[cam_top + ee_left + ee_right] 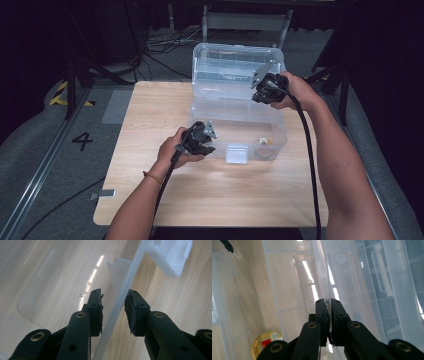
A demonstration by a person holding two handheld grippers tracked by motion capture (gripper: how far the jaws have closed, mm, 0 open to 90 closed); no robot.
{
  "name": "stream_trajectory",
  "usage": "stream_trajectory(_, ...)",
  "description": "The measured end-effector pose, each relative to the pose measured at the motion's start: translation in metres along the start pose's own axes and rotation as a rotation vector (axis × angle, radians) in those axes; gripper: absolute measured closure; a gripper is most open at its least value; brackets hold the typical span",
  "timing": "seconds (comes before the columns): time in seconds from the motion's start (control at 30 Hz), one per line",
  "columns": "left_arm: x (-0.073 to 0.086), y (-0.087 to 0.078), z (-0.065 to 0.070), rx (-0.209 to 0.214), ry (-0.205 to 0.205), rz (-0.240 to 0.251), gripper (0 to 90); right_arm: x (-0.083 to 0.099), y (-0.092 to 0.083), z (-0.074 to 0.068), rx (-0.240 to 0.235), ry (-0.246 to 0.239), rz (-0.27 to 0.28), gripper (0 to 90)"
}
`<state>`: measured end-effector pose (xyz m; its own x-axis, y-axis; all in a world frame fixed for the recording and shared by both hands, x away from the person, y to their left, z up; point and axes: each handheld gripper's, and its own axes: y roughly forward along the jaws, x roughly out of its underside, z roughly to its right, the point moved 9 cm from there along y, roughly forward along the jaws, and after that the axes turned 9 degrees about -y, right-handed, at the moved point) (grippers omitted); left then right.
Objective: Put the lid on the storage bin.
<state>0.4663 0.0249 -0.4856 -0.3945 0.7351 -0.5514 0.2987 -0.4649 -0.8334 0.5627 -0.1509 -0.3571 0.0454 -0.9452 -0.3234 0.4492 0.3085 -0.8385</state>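
One clear box [240,130], one lid [225,70], two grippers, one yellow tin [265,343].

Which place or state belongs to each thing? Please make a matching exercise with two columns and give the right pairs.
Things:
1. left gripper
2. right gripper
3. round tin
4. lid

Places or states:
A. lies inside the clear box, gold top with a red label
B. stands open behind the box
C. jaws astride the front wall of the box, a gap at the left jaw
D. jaws shut on the edge of the lid

Pairs: 1-C, 2-D, 3-A, 4-B
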Motion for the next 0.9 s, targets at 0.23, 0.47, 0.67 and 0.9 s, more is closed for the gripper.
stream_trajectory(0.23,0.000,0.000,0.000,-0.010,-0.004,-0.001,66.4,0.000,-0.003,-0.008,0.004,-0.005,0.022,85.8)
stream_trajectory(0.47,0.000,0.001,0.001,-0.028,-0.003,0.006,64.6,0.002,-0.006,-0.017,0.020,0.009,0.037,85.2)
stream_trajectory(0.67,0.000,0.001,0.001,-0.038,-0.001,0.014,63.5,0.002,-0.007,-0.021,0.025,0.004,0.052,84.6)
stream_trajectory(0.9,0.000,0.001,0.001,-0.045,0.003,0.016,63.0,0.003,-0.008,-0.028,0.028,-0.002,0.058,84.1)
